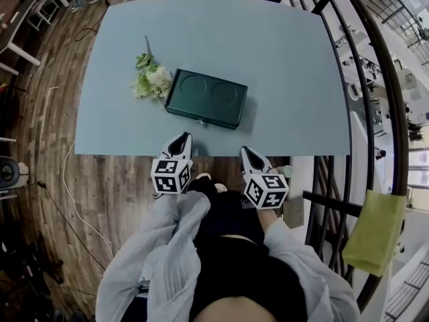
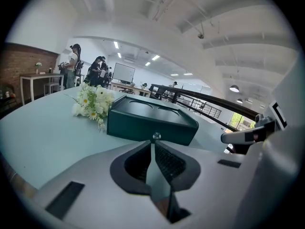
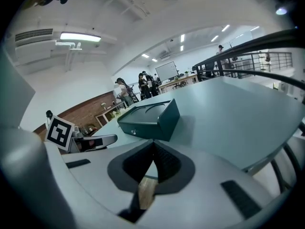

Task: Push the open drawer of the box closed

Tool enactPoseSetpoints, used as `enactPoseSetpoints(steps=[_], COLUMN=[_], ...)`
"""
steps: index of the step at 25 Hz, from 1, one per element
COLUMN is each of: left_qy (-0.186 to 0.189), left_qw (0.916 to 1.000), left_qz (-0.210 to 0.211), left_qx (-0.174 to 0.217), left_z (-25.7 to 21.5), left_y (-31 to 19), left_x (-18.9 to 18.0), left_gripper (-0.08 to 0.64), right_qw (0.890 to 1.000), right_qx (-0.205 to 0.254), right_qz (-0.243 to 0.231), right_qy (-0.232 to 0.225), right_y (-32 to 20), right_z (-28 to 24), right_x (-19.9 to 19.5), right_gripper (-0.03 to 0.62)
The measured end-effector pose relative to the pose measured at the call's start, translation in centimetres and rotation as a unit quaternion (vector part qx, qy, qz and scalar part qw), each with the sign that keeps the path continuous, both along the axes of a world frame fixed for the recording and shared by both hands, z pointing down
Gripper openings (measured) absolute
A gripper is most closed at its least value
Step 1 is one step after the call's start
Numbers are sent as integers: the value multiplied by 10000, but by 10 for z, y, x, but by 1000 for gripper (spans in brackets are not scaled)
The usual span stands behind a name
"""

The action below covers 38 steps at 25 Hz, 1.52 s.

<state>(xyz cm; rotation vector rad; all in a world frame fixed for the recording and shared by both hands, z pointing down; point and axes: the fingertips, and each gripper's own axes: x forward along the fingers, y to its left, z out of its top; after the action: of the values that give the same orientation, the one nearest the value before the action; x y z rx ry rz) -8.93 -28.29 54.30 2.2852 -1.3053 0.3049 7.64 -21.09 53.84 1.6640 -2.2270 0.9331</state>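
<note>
A dark green box (image 1: 206, 98) with two round hollows in its lid lies in the middle of the light blue table (image 1: 295, 66). Its front, with a small metal knob (image 1: 200, 121), faces me, and the drawer front looks flush with the box. In the left gripper view the knob (image 2: 156, 136) stands just past the tips of my left gripper (image 2: 152, 144). My left gripper (image 1: 179, 143) and right gripper (image 1: 253, 156) hover at the table's near edge, a little short of the box. Both are shut and hold nothing. The right gripper view shows the box (image 3: 147, 118) ahead and to the left.
A bunch of white flowers (image 1: 151, 79) lies against the box's left end. A dark metal railing (image 1: 375, 113) runs along the table's right side, with a green cloth (image 1: 372, 232) hung on it. People stand far behind the table (image 2: 76, 66).
</note>
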Motion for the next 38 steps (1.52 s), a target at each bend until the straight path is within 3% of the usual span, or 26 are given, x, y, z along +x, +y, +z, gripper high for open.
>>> enactPoseSetpoints(steps=[8, 25, 32, 38], left_qy=[-219, 72, 89, 74], left_qw=[9991, 9947, 9920, 9905], left_qz=[193, 254, 174, -37], left_qx=[320, 994, 1250, 1372], left_z=[-17, -67, -84, -92], left_y=[39, 111, 115, 116], left_x=[20, 67, 58, 41], left_gripper=[18, 17, 17, 17], right_qw=[9991, 9902, 9852, 9841], right_qx=[242, 1074, 1496, 1568], right_qz=[-332, -891, -831, -829], right_qy=[-133, 14, 43, 37], right_y=[20, 50, 50, 51], right_z=[-9, -58, -78, -79], right_x=[-1, 35, 48, 49], right_gripper=[6, 6, 6, 6])
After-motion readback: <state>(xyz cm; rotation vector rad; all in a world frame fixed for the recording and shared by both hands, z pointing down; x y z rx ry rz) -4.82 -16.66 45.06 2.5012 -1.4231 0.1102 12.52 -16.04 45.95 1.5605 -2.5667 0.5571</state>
